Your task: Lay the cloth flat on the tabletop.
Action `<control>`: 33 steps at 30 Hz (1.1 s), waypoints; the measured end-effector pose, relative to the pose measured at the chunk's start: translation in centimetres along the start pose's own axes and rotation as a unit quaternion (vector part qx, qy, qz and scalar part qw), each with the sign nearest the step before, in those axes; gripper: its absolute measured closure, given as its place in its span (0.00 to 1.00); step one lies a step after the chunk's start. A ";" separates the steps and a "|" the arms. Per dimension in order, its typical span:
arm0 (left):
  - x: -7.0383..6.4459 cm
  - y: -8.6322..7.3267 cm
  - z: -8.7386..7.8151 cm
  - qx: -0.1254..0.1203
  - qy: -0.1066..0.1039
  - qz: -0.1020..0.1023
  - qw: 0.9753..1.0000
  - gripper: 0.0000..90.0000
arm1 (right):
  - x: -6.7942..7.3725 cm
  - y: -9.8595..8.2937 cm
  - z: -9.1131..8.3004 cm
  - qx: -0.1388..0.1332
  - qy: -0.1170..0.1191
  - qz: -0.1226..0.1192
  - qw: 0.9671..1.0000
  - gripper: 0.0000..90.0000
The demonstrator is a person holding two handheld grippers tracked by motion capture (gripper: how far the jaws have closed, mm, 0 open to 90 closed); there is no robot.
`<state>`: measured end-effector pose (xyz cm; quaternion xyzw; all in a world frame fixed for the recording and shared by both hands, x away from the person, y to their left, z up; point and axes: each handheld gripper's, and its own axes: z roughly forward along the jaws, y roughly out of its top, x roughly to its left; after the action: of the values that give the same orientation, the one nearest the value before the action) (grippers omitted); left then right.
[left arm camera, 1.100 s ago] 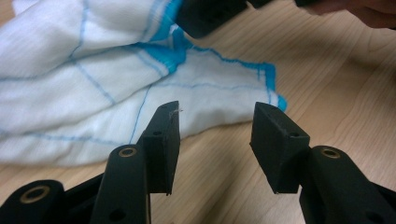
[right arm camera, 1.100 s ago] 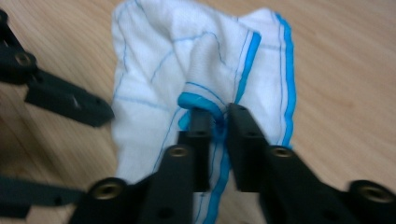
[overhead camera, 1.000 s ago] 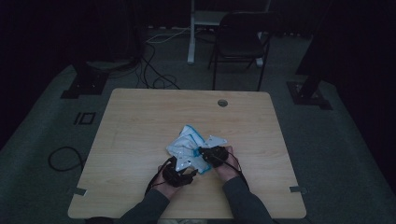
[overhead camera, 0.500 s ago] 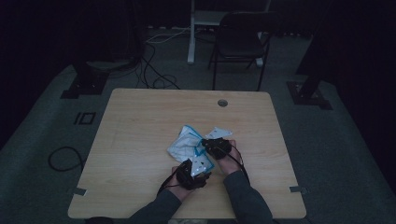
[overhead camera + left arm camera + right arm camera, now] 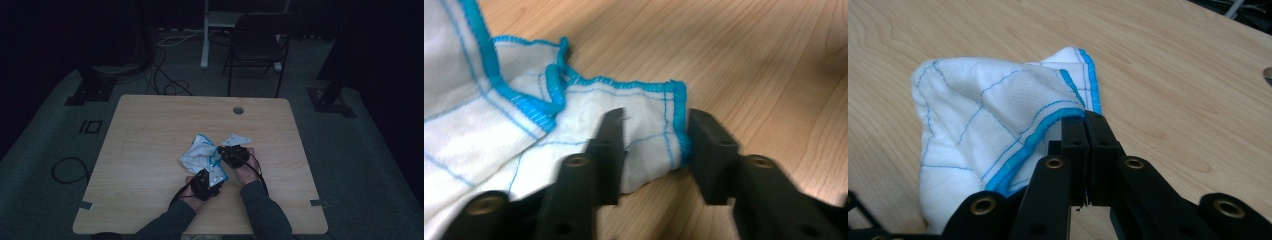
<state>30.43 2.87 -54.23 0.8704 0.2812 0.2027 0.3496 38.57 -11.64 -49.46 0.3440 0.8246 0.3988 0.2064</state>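
The cloth (image 5: 199,154) lies crumpled on the table (image 5: 150,130), near its front middle. My right gripper (image 5: 1087,120) is clamped tight on its blue hem; my left gripper (image 5: 655,145) stands open, straddling a corner.

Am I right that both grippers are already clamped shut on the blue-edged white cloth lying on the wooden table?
Not quite. The right gripper is shut on the cloth's blue hem, but the left gripper view shows the left gripper open, its jaws apart on either side of a corner of the cloth, not yet clamped. The cloth does lie on the wooden table.
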 end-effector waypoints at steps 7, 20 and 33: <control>1.6 -1.5 -2.8 -0.041 0.026 -0.036 0.998 0.89 | -1.2 0.0 -0.8 -0.004 -0.016 0.011 1.000 0.99; 7.9 -3.7 -8.2 -0.104 0.075 -0.144 0.981 0.93 | -3.0 0.3 -3.2 -0.013 -0.048 0.020 0.999 0.99; 12.1 -6.7 -9.8 -0.123 0.059 -0.255 0.957 0.97 | -4.6 -0.1 -4.3 -0.012 -0.064 0.035 0.997 1.00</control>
<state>31.90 19.38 -50.61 0.7068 0.4867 0.1908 0.4767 38.98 -17.23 -46.62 0.3948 0.7927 0.3923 0.2488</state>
